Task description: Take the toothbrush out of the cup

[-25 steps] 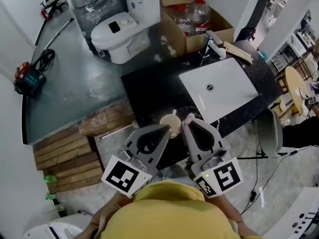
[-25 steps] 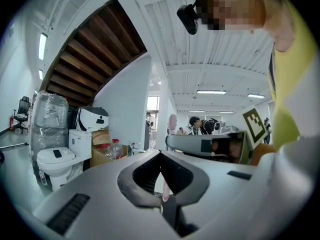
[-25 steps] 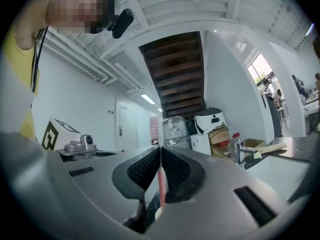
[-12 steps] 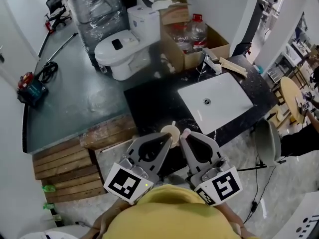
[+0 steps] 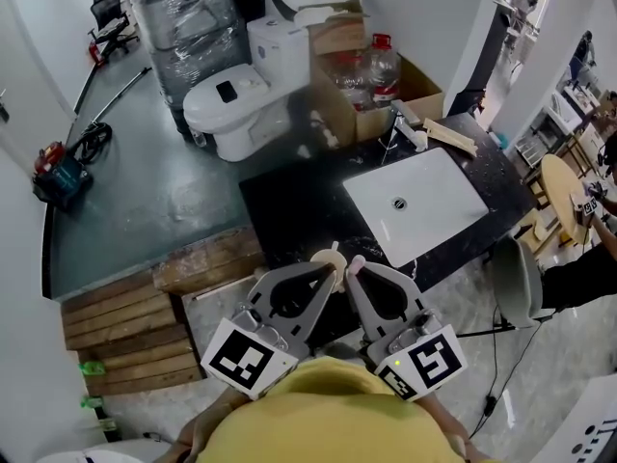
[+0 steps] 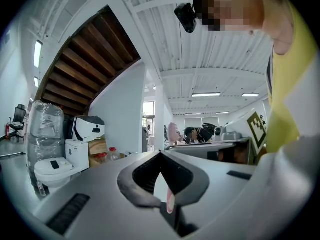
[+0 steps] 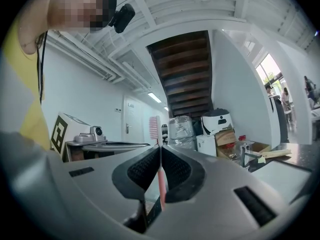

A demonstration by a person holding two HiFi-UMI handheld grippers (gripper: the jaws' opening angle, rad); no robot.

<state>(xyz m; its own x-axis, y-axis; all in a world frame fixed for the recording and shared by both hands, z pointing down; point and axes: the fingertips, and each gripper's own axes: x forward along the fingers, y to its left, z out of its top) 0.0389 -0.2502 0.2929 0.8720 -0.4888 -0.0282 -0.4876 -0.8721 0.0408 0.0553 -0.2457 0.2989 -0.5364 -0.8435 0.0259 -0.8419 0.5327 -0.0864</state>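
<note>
A cream cup (image 5: 327, 255) hangs over the front edge of the black counter (image 5: 289, 196). My left gripper (image 5: 332, 270) is shut on its wall, which shows as a pale sliver (image 6: 160, 188) between the pads of that gripper (image 6: 160, 158). A pink toothbrush (image 7: 154, 126) stands upright with its bristle head above the jaws. My right gripper (image 7: 160, 150) is shut on its thin handle. In the head view that gripper (image 5: 354, 268) sits right beside the cup, with the pink brush (image 5: 357, 258) at its tip. Whether the brush's lower end is still inside the cup is hidden.
A white sink (image 5: 429, 215) with a tap (image 5: 405, 123) is set into the counter to the right. Behind stand a toilet (image 5: 227, 99) and a cardboard box of bottles (image 5: 371, 70). Wooden planks (image 5: 125, 312) lie on the floor at left, a chair (image 5: 509, 276) at right.
Both grippers and the cup stay together at the counter's front edge, drawn slightly nearer the person. The head camera has shifted, so the sink and toilet sit a little differently.
</note>
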